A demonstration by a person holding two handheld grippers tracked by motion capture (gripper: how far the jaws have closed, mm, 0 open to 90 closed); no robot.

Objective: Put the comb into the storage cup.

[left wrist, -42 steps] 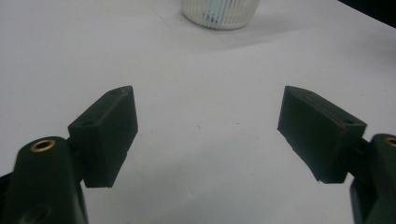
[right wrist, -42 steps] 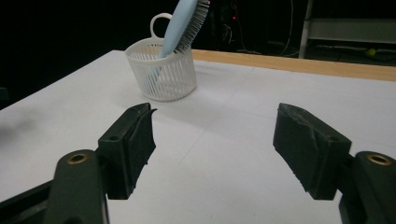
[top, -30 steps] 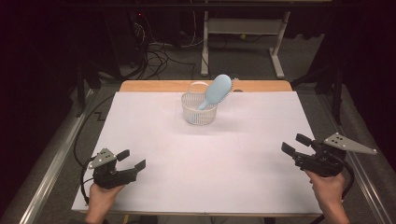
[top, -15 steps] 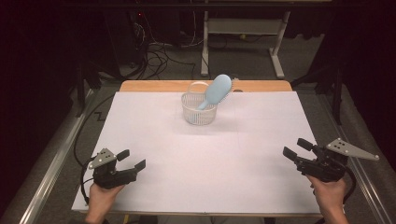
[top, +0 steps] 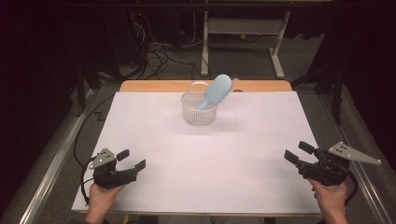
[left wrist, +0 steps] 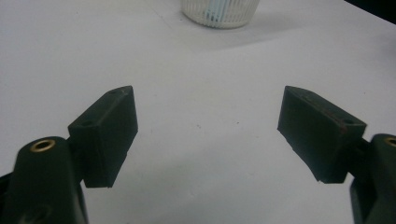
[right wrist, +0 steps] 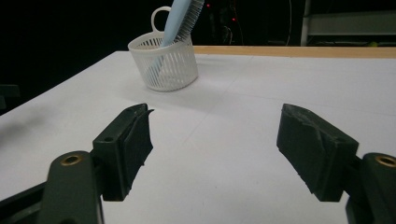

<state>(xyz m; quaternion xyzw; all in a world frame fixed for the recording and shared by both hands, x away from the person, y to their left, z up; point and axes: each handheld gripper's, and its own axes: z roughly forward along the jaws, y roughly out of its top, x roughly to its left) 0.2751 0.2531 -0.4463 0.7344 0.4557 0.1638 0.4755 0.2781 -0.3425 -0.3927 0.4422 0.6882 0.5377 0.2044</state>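
White covering spans the table (top: 205,186), with dark floor and cables beyond its far edge. Near that far edge a small white basket (top: 199,108) stands upright, and a light blue hairbrush (top: 215,91) sits in it handle-down, its head leaning out over the rim. The left gripper (top: 131,160) and the right gripper (top: 295,152) rest at the near corners, well apart from the basket, each with jaws spread wide and nothing between them. The likely trouble is the light basket: pulling the slanted brush sideways could tip or drag it unless the other gripper steadies the rim
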